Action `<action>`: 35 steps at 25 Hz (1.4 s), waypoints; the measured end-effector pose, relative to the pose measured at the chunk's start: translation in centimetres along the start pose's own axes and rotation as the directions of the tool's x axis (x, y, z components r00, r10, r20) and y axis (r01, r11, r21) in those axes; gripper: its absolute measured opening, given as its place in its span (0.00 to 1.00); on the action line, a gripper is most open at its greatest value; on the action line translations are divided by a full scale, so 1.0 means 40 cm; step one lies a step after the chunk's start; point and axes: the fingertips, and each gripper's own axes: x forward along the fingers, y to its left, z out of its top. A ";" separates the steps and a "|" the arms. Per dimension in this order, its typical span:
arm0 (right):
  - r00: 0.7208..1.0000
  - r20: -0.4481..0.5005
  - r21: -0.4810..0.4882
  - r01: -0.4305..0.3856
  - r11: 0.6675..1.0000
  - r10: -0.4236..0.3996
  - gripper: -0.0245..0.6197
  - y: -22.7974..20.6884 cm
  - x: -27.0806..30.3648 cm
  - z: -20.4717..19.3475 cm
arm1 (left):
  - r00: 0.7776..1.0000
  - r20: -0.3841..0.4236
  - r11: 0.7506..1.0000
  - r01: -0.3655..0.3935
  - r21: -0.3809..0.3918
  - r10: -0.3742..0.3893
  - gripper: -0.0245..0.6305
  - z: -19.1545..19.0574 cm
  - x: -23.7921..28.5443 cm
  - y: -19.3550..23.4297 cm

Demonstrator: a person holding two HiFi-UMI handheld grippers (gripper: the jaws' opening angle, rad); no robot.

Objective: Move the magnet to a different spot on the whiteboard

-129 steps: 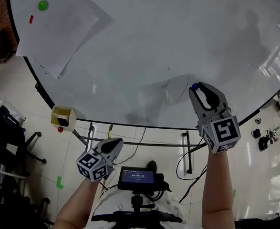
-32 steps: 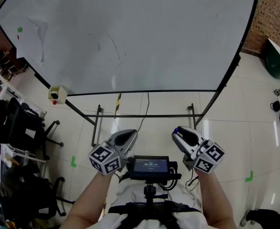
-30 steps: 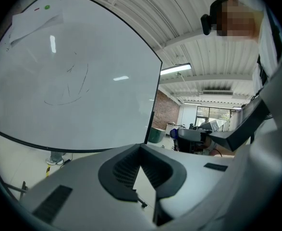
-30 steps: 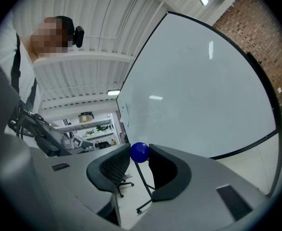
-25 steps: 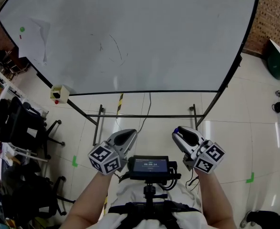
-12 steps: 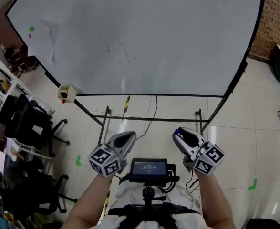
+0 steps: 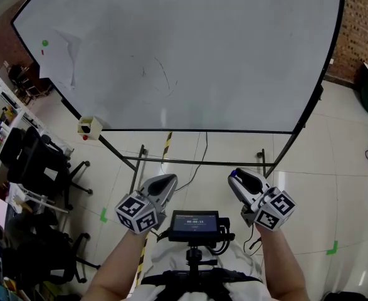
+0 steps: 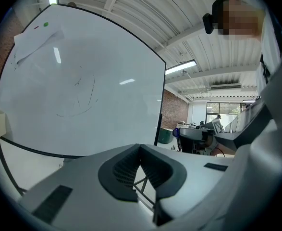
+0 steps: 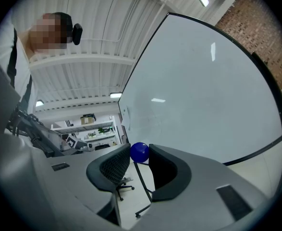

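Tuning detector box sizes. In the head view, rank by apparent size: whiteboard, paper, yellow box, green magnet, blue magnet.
1. whiteboard
2. paper
3. yellow box
4. green magnet and blue magnet: both tiny dots, too alike to rank; the blue one sits much nearer the camera.

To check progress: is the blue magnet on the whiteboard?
No, the right gripper holds the blue magnet away from the whiteboard.

Apparently bare whiteboard (image 7: 234,55) right of paper (image 7: 63,55)

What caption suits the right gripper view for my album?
A blue magnet pinched in the right claw, whiteboard ahead.
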 end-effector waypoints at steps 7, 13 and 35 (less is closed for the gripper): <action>1.000 -0.009 -0.054 -0.001 0.999 0.001 0.28 -0.015 0.029 0.039 | 1.000 0.018 1.000 -0.026 0.005 0.025 0.05 0.025 0.003 0.021; 1.000 -0.014 -0.095 -0.005 0.995 0.004 0.28 -0.030 0.069 0.072 | 0.999 0.029 0.999 -0.039 0.001 0.039 0.05 0.044 0.015 0.053; 0.963 -0.016 -0.445 0.235 0.864 -0.271 0.28 -0.257 0.250 0.342 | 0.994 0.059 0.996 0.086 0.031 -0.088 0.05 0.163 0.220 0.254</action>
